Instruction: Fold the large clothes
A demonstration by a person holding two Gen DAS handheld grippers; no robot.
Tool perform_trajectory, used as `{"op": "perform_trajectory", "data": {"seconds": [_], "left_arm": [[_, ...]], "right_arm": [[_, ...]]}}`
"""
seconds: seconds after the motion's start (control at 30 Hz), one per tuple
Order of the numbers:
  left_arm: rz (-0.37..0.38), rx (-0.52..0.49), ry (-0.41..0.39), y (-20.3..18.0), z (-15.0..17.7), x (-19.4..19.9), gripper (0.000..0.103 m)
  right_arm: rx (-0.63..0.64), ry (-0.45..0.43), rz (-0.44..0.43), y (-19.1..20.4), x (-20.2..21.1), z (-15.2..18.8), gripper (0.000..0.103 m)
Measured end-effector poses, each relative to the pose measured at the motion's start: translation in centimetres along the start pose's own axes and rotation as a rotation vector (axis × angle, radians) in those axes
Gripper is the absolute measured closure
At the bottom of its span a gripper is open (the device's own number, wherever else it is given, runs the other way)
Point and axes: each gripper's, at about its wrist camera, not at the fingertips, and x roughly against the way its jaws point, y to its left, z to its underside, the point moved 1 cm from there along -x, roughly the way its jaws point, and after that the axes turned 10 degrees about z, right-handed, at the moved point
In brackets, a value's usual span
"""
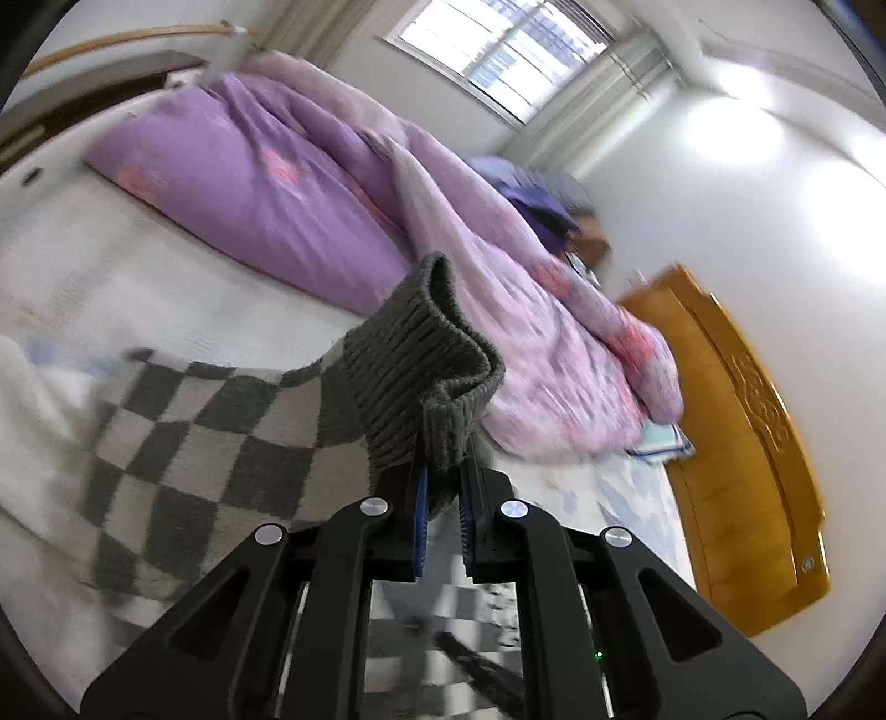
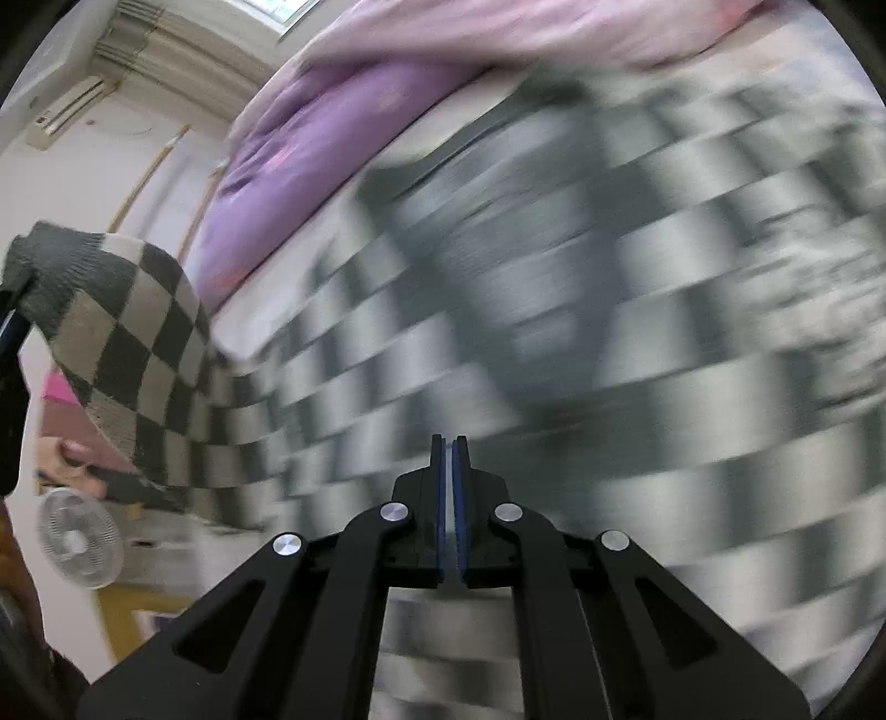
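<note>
Left wrist view: left gripper [image 1: 443,471], black with blue ribbed pads, clenched on the dark grey ribbed cuff [image 1: 426,360] of a checkered sweater [image 1: 221,432]. Cuff folded double, standing up out of the jaws, thick knit with vertical ribs. Rest of the sweater trailing away to the left over the bed [image 1: 83,260], in grey and cream squares, soft and blurred. White quilted bed surface beneath. Along the far side of the bed, a heaped purple quilt [image 1: 266,199] with pink blotches, puffy and creased, its paler lilac side turned over at the right. Beyond its right end, a glossy orange wooden bed board [image 1: 742,443] with carved ornament. A small folded blue-and-white cloth [image 1: 664,440] tucked at the bed's corner beside the quilt. Barred window [image 1: 498,50] and white walls behind.

Right wrist view: right gripper [image 2: 449,443] clenched, blue pads almost touching, nothing visibly between the tips. Directly ahead, the sweater spread across the bed, filling most of the view, heavily smeared. At the left edge, a raised sleeve of the same check, its grey ribbed end caught by the other gripper, only partly visible there. A hand [image 2: 72,465] below it. Purple quilt along the far edge of the bed. White round fan [image 2: 77,540] at lower left; wall air conditioner [image 2: 66,113] at upper left.
</note>
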Motion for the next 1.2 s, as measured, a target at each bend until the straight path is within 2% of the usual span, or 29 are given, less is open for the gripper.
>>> {"op": "perform_trajectory", "data": {"seconds": [0.13,0.23,0.33,0.47,0.57,0.6,0.63,0.67,0.73,0.77,0.87,1.0,1.07,1.13,1.2], "left_arm": [[-0.011,-0.032,0.084,-3.3,4.9,-8.8,0.094],[-0.027,-0.021,0.176,-3.5,9.3,-14.1,0.094],[-0.090,-0.031,0.264,-2.7,13.2,-18.8,0.094],[-0.170,-0.071,0.338,-1.6,17.0,-21.7,0.094],[-0.227,-0.116,0.357,-1.1,18.6,-22.2,0.093],[-0.249,-0.125,0.388,-1.1,19.2,-22.8,0.091],[-0.270,-0.130,0.405,-1.2,19.7,-23.0,0.089],[-0.276,-0.134,0.406,-1.5,20.0,-23.2,0.081],[-0.258,-0.145,0.423,-2.3,20.4,-23.6,0.071],[-0.249,-0.149,0.427,-2.8,20.5,-23.8,0.070],[-0.170,-0.139,0.453,-4.7,21.3,-24.0,0.069],[-0.109,-0.191,0.511,-7.2,22.9,-26.2,0.066],[-0.099,-0.180,0.541,-7.7,23.8,-27.6,0.066],[-0.085,-0.196,0.565,-8.2,24.7,-28.8,0.066],[-0.103,-0.223,0.606,-8.5,26.0,-30.3,0.066]], "right_arm": [[-0.083,-0.054,0.147,-12.5,4.1,-1.8,0.098],[-0.168,-0.086,0.216,-20.0,6.5,-3.2,0.098],[-0.236,-0.111,0.271,-25.6,8.0,-3.4,0.098],[-0.313,-0.123,0.319,-30.2,8.7,-3.7,0.098],[-0.383,-0.133,0.309,-32.6,8.7,-4.2,0.098],[-0.403,-0.143,0.302,-33.3,8.8,-4.5,0.098],[-0.430,-0.153,0.286,-34.2,9.2,-4.7,0.098],[-0.467,-0.164,0.269,-35.1,9.5,-4.9,0.097],[-0.539,-0.191,0.239,-36.6,9.9,-5.5,0.097],[-0.579,-0.203,0.223,-37.6,10.1,-5.7,0.097],[-0.689,-0.226,0.190,-40.2,10.5,-6.4,0.095],[-0.822,-0.284,0.159,-43.6,11.2,-7.5,0.087],[-0.883,-0.313,0.174,-45.4,11.8,-7.8,0.086],[-0.954,-0.338,0.145,-47.4,11.8,-8.0,0.083],[-0.988,-0.336,0.136,-49.0,11.5,-8.6,0.081]]}}
